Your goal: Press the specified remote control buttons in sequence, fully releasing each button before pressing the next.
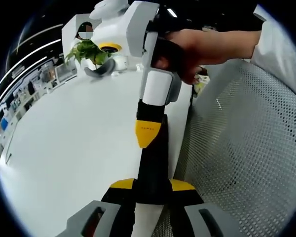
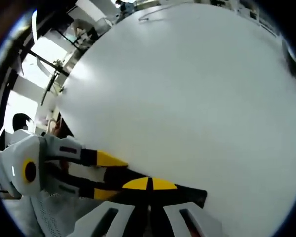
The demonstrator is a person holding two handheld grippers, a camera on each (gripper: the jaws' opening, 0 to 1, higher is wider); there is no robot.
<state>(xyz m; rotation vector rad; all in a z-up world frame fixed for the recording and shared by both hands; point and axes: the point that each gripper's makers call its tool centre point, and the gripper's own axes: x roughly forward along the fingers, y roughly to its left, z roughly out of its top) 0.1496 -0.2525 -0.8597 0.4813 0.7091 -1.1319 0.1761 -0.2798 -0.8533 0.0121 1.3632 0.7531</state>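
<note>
A long black remote control (image 1: pixel 153 168) is clamped between the yellow-tipped jaws of my left gripper (image 1: pixel 152 185), which is shut on it. The remote's near end looks white. My right gripper (image 1: pixel 148 140) comes down from above, held by a person's hand (image 1: pixel 202 47), and its joined yellow tip lies against the remote's face. In the right gripper view my right gripper (image 2: pixel 149 183) is shut with nothing between its jaws, its tips on the black remote (image 2: pixel 190 195). The left gripper (image 2: pixel 111 177) enters there from the left, a jaw on each side of the remote.
A white table (image 1: pixel 79 143) spreads to the left and far side (image 2: pixel 187 98). A green plant (image 1: pixel 91 52) in a grey pot and a white device with a yellow ring (image 1: pixel 109 47) stand at its far end. A perforated grey chair (image 1: pixel 246 148) is on the right.
</note>
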